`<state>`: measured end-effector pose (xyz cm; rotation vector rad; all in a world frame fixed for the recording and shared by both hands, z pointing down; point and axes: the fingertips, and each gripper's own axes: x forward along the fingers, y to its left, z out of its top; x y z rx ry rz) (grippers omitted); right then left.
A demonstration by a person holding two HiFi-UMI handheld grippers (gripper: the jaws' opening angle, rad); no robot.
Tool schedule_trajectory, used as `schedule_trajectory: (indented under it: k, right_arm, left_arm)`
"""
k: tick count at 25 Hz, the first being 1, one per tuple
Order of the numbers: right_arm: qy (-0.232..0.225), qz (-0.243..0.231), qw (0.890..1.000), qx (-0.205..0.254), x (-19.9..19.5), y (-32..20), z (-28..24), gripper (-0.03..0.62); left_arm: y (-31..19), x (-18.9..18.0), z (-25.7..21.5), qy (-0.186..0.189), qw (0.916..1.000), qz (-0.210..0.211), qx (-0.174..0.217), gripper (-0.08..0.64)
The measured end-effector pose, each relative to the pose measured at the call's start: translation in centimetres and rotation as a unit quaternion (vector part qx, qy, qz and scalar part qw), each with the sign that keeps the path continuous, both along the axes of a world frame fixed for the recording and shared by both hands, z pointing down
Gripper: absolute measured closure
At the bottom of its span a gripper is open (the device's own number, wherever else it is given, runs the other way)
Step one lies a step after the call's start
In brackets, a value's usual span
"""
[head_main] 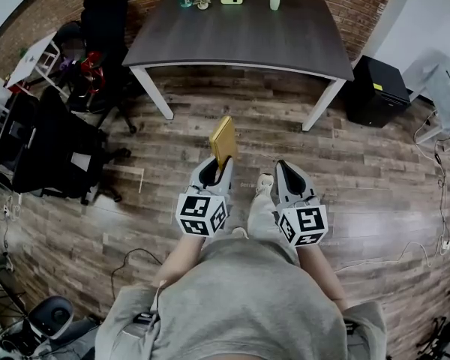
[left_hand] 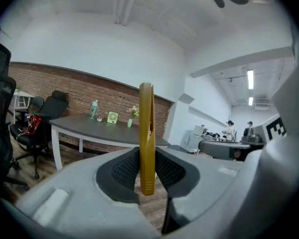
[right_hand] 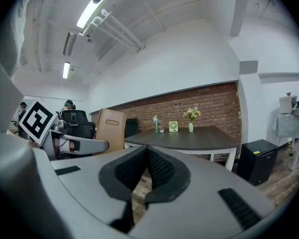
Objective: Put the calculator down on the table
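Standing calculator (left_hand: 146, 133) clamped between left fingers (left_hand: 123, 169)

Mustard-yellow calculator (head_main: 223, 139), thin slab, upright on edge, clamped between jaws, short of table (head_main: 240, 40)

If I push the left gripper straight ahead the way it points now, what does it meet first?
Likely the table, reached calculator first; only wood floor lies between, though depth is unclear.
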<state>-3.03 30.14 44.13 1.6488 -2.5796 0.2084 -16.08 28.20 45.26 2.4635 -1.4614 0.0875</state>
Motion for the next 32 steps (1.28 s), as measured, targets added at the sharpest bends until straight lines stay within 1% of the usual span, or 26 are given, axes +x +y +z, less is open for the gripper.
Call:
schedule_trajectory:
  k: [10, 19, 32]
  right_arm:
    - [-0.001, -0.004, 1.000, 0.006, 1.2, -7.1, -0.1, 0.591]
    - [0.008, -0.021, 1.000, 0.009, 2.5, -16.3, -0.7, 0.591]
    - [0.020, -0.046, 0.999, 0.009, 6.7, -29.4, -2.3, 0.589]
  left_arm:
    - [-6.5, 1.2, 0.1, -0.008, 1.0000, -0.001, -0.001, 0.472]
    - [-15.1, 2.9, -0.1, -0.007, 0.9999, -0.010, -0.007, 0.472]
    - [-27.8, 7.3, -1.8, 0.000, 0.9996, -0.026, -0.009, 0.472]
